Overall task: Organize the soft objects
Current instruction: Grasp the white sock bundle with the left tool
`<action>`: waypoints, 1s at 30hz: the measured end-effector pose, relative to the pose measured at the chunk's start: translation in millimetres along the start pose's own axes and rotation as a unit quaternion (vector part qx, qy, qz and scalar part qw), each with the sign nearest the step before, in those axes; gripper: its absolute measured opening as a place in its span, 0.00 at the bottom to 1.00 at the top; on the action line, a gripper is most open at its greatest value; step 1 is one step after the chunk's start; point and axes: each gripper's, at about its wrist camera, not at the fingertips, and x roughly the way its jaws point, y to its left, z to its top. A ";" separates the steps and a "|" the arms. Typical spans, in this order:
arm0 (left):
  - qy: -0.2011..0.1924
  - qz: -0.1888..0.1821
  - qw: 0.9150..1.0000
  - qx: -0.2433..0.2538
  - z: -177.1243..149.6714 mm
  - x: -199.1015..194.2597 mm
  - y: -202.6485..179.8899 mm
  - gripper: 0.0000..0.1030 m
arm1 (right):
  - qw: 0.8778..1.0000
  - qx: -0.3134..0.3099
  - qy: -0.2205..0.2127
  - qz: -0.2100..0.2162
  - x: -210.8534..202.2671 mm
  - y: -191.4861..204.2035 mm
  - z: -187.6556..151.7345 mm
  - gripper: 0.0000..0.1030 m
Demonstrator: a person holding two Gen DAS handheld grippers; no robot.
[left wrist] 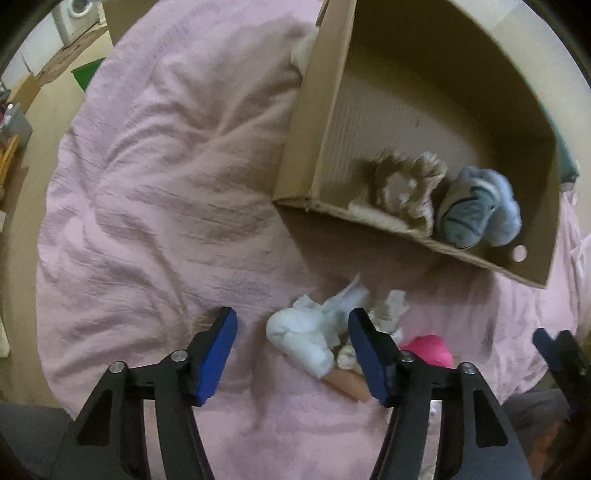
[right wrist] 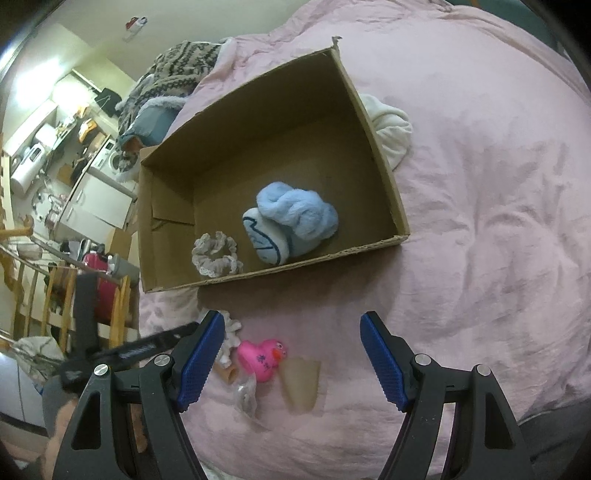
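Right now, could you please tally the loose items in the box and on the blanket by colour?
Blue: 1, the plush in the box
Grey-beige: 1, the scrunchie
White: 1, the cloth
Pink: 1, the duck
Translucent: 1, the cup
Total: 5

Matt corrugated cardboard box (right wrist: 384,184) on a wrinkled pink cloth bed cover (right wrist: 480,221). Inside it, fluffy blue plush (right wrist: 299,214) and a frilly cloth scrunchie (right wrist: 216,254). Glossy pink plastic duck (right wrist: 260,358). Ribbed blue fingers (right wrist: 384,365) on matt black plastic.

Home bedroom, pink duvet (right wrist: 480,221), washing machine (left wrist: 75,16)
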 end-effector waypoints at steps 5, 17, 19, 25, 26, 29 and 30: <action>0.005 -0.003 1.000 -0.005 0.4 5.2 0.3 0.28 | 1.000 0.000 0.004 0.001 2.6 0.1 0.4 0.78; -0.038 -0.004 0.999 0.005 -25.5 -53.9 12.2 0.27 | 0.999 0.018 0.028 0.006 8.7 -6.1 -1.3 0.78; -0.048 -0.002 0.999 0.008 -36.3 -64.5 13.1 0.27 | 0.999 0.022 0.046 0.010 13.7 -7.6 -3.4 0.78; -0.071 0.015 0.997 0.041 -60.6 -78.7 6.6 0.27 | 0.994 0.024 0.104 0.016 33.0 -7.6 -15.5 0.61; -0.074 0.016 0.996 0.043 -64.0 -80.3 4.9 0.27 | 0.993 0.019 0.119 0.010 39.0 -5.9 -18.6 0.52; -0.085 0.025 0.995 0.043 -69.4 -83.9 3.5 0.27 | 0.989 0.011 0.150 0.004 53.5 -3.2 -26.7 0.51; -0.088 0.027 0.995 0.041 -67.9 -82.5 2.9 0.27 | 0.988 0.008 0.153 0.003 56.2 -2.0 -28.1 0.51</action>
